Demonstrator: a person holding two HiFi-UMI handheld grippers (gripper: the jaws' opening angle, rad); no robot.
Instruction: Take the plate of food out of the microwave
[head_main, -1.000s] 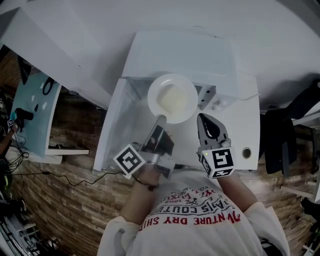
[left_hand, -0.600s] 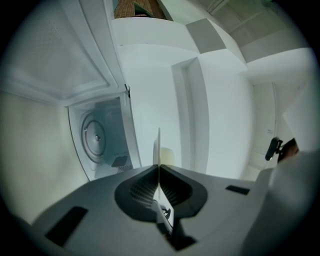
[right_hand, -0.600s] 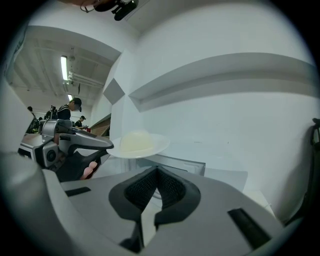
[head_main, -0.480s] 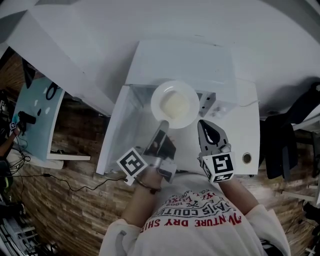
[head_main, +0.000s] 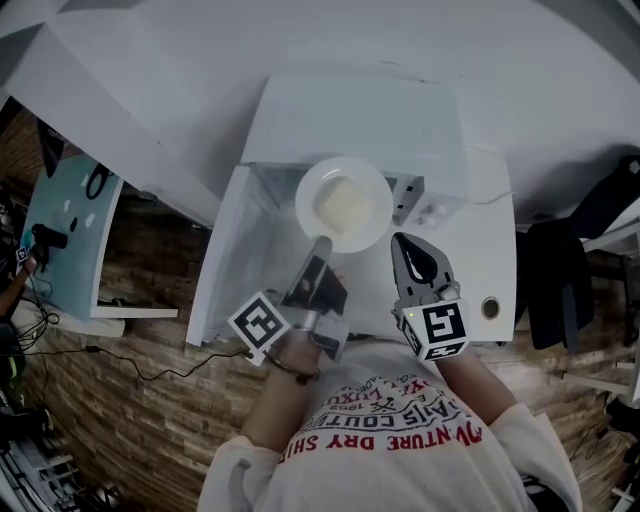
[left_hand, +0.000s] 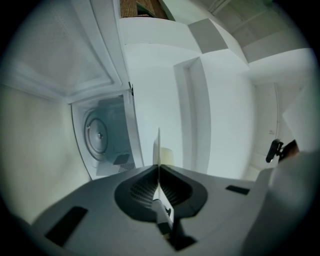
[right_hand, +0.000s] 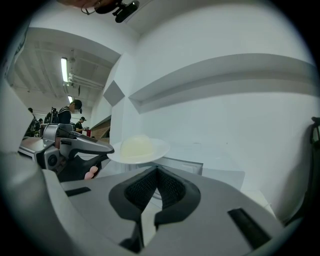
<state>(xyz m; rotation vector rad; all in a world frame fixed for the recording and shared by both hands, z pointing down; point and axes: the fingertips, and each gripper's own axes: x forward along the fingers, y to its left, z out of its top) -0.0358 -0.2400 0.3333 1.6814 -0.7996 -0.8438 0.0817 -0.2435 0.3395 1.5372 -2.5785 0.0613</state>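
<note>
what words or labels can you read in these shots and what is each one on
"COUTU": red print on the person's shirt, upper line, cut off at both ends.
"NTURE DRY SHI": same shirt, lower line, also cut off.
None on the marker cubes: square patterns only.
Control panel of the microwave: too small to read.

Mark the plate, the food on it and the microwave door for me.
plate (head_main: 303, 200), head view, bare left rim.
food (head_main: 344, 205), head view, middle of the pale mound.
microwave door (head_main: 232, 262), head view, middle of the open panel.
</note>
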